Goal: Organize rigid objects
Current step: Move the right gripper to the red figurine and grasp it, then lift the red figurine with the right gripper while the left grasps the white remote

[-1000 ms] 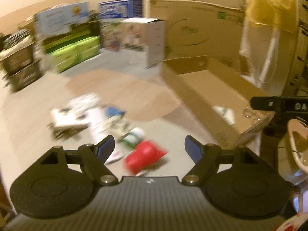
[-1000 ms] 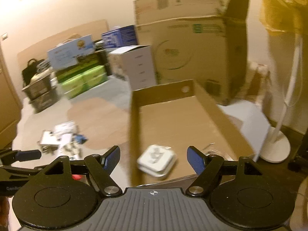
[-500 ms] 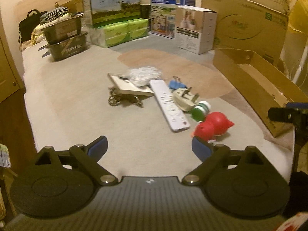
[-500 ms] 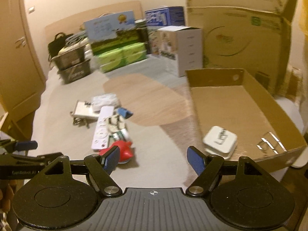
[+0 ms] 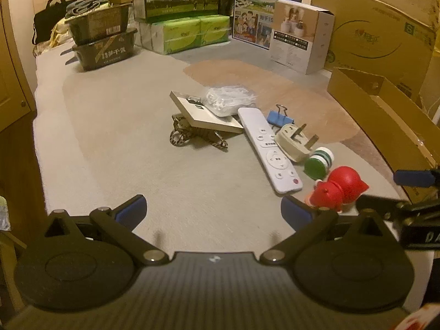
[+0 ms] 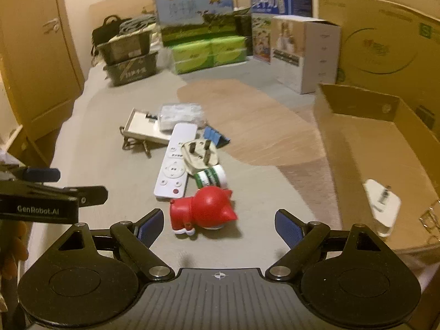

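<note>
Both grippers, left (image 5: 213, 210) and right (image 6: 218, 224), have jaws wide apart, holding nothing. The red toy (image 6: 202, 210) lies on the carpet just ahead of the right one. It's rounded, so it'll probably squirt out if pinched off-center, short of the box (image 6: 357, 134).

Grey carpeted surface (image 5: 115, 137), frame centre, bore: white remote (image 5: 268, 148), plug (image 5: 293, 141), red toy (image 5: 337, 188), green-capped bottle (image 5: 319, 163), blue clip (image 5: 279, 117), cardboard tray (image 6: 365, 137).
</note>
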Motion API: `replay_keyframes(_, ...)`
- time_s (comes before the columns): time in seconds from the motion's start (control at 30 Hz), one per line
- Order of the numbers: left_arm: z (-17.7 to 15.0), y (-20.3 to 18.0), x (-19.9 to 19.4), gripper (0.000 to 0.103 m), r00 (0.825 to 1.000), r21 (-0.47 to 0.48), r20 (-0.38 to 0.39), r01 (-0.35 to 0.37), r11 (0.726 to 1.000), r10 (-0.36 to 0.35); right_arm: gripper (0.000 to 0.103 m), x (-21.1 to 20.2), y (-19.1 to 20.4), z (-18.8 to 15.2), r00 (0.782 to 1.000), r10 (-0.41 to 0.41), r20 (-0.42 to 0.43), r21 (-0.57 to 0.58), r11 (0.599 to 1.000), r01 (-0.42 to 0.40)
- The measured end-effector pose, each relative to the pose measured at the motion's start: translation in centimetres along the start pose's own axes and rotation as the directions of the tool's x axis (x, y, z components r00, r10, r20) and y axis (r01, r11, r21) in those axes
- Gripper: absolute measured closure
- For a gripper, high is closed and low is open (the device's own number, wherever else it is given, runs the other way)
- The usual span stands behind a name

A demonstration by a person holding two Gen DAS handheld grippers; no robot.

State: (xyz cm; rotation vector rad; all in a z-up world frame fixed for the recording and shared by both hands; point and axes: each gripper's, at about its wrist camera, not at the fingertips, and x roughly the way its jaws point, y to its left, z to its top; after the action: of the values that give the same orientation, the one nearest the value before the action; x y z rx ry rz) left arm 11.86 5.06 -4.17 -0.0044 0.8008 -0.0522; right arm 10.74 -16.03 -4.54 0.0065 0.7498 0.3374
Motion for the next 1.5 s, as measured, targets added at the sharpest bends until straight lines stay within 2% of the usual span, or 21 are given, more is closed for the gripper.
replay_keyframes(0.3,0.5,0.5,2.2,0.0,1.0,-0.004,-0.019,0.001,1.0,-0.001,0.016,4.3,1.2,0.1,0.999,0.002,-0.04,-0.041,0.999,-0.004)
replay_keyframes(0.67,0.6,0.3,3.7,0.0,0.999,-0.002,-0.036,0.026,1.0,-0.026,0.017,6.4,1.4,0.3,0.999,-0.024,-0.045,-0.076,0.997,0.02)
replay_keyframes(0.8,0.6,0.2,3.8,0.0,0.999,-0.007,-0.037,0.031,0.999,-0.032,0.03,6.8,1.4,0.3,0.998,-0.017,-0.063,-0.083,0.996,0.012)
replay_keyframes(0.83,0.6,0.2,3.8,0.0,0.999,-0.006,-0.037,0.031,0.999,-0.032,0.033,6.8,1.3,0.3,0.998,-0.012,-0.067,-0.083,0.997,0.007)
replay_keyframes(1.07,0.9,-0.2,4.0,0.0,0.998,-0.006,-0.037,0.047,0.999,-0.047,0.034,6.2,1.3,0.3,0.998,-0.022,-0.058,-0.07,0.997,0.017)
replay_keyframes(1.27,1.9,-1.5,4.6,0.001,0.996,-0.009,-0.025,0.087,0.996,-0.087,0.035,4.5,-0.1,0.5,0.998,-0.056,-0.034,-0.035,0.998,0.055)
replay_keyframes(1.5,2.9,-4.1,6.6,0.012,0.992,0.008,-0.033,0.124,0.992,-0.124,0.039,2.9,-2.3,0.7,0.996,-0.09,-0.014,-0.009,0.996,0.089)
